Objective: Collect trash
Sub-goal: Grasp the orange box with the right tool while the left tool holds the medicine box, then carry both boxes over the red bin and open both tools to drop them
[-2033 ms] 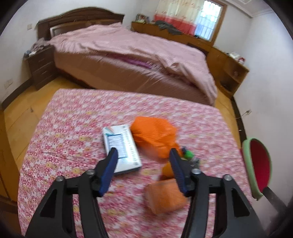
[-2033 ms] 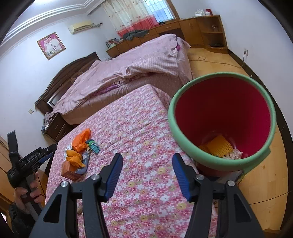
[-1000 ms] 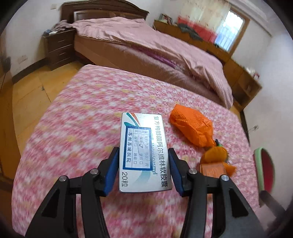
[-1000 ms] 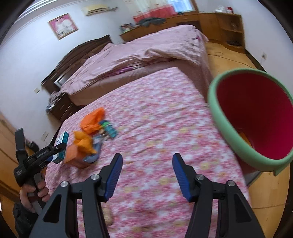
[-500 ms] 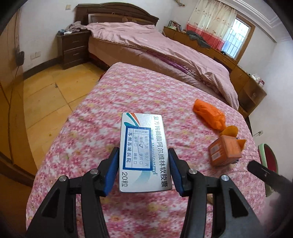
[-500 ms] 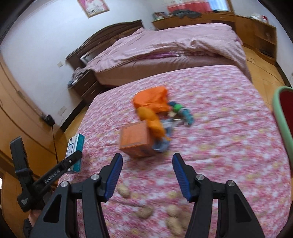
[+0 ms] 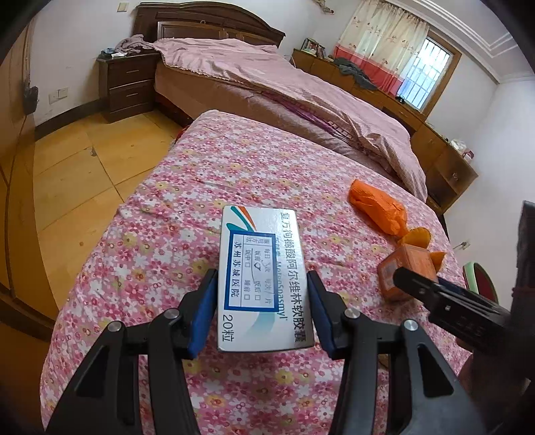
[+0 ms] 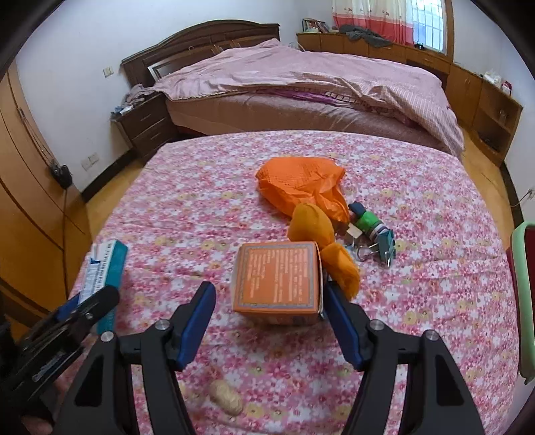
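Medicine box (image 7: 264,277) is pinched by left hand-held gripper (image 7: 262,313); right hand-held gripper (image 8: 271,318) spread around orange box (image 8: 279,281).

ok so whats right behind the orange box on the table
Behind the orange box sit yellow-orange crumpled wrappers, then an orange plastic bag. Keys with a green tag lie to their right. Whatever sits directly against the box's back face is hidden.

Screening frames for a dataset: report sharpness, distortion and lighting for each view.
Left wrist view: sharp, print on the medicine box legible; fisheye bends the floor, corners dark. Right wrist view: sharp on the orange box; window washed out, daylight soft, no hard shadows.
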Tool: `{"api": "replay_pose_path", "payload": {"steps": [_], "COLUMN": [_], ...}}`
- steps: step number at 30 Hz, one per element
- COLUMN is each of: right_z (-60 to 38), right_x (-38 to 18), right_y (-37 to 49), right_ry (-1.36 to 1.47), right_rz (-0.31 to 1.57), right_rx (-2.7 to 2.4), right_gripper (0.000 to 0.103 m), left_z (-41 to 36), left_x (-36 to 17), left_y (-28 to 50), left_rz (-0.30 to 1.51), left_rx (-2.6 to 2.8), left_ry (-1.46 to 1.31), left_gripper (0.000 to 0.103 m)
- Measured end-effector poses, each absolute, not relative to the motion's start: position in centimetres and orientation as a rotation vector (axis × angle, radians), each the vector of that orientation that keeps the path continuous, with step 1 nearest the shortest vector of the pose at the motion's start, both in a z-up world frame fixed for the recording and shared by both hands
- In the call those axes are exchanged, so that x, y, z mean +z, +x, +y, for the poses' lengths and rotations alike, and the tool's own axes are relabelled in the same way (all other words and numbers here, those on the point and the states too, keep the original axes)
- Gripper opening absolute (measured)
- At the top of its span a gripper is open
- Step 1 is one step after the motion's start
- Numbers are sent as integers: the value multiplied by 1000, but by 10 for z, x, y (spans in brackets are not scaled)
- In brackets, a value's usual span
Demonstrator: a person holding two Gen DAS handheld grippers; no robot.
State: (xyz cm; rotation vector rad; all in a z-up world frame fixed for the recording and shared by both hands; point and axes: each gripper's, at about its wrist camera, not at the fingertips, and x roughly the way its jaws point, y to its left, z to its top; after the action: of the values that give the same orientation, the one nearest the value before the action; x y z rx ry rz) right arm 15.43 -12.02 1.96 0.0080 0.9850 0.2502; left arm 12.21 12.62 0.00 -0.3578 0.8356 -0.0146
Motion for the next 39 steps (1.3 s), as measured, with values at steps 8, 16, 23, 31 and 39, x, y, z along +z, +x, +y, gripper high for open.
{"api": "replay_pose_path", "payload": {"steps": [8,16,23,31,39], "right_z": [-136,-174,-230,-293,-356], "right_x": [33,67,85,99,102], "right_y": [132,105,85,57,31], "right_ry": [93,138,225,321,419], "right_rz": [952,863,806,742,693], "right_rx": [299,294,209,105,-1], "right_gripper": [55,54,54,54,55], "left_z": [113,90,55,-1,-66], "left_x": [9,20,39,67,85], "left_y": [116,118,113,106,99], "left_rz": [823,808,790,787,801], "left_rx": [-56,-97,-172,-323,-449], "left_ry": [-349,-329,-283,-232,-183], "left_gripper": [53,53,53,53,53]}}
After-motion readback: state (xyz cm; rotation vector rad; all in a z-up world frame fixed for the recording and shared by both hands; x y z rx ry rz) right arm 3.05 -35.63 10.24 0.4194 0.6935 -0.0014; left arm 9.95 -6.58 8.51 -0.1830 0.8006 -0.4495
